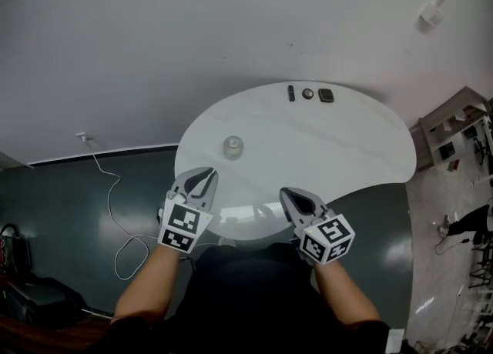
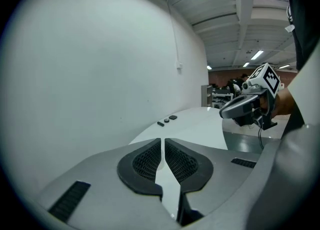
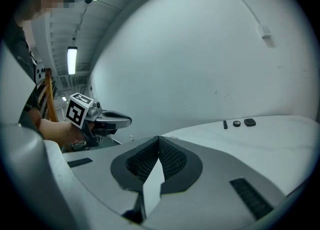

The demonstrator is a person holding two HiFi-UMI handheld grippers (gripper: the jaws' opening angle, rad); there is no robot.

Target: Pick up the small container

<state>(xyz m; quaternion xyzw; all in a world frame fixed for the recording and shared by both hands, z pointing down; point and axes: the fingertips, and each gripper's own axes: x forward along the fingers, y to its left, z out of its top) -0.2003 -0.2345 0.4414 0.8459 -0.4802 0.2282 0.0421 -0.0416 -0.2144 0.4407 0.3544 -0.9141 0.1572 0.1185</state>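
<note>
Both claws are pressed together and pinch nothing. The left claw [image 1: 203, 178] hangs above the near edge of the white table [image 1: 339, 152], and the right claw [image 1: 288, 194] hangs at the same edge, well apart from the left one. In the left gripper view the two dark pads meet at their tips with only the table surface behind them, and the right gripper view shows the same for the other claw.

The small container [image 1: 233, 146], a clear round one, stands alone on the table, near the left claw and a little ahead of it. No claw touches it. Three small dark things [image 1: 308, 94] lie in a row at the far edge of the table, and I think they are not part of the task.

By my judgement the task is at its very beginning, in the approach step, because the container is not yet reached. The left claw is the nearer one, so it seems the natural choice. The next move calls for spreading that claw first, then bringing it forward and down so that the container comes between the pads, and only then closing.
</note>
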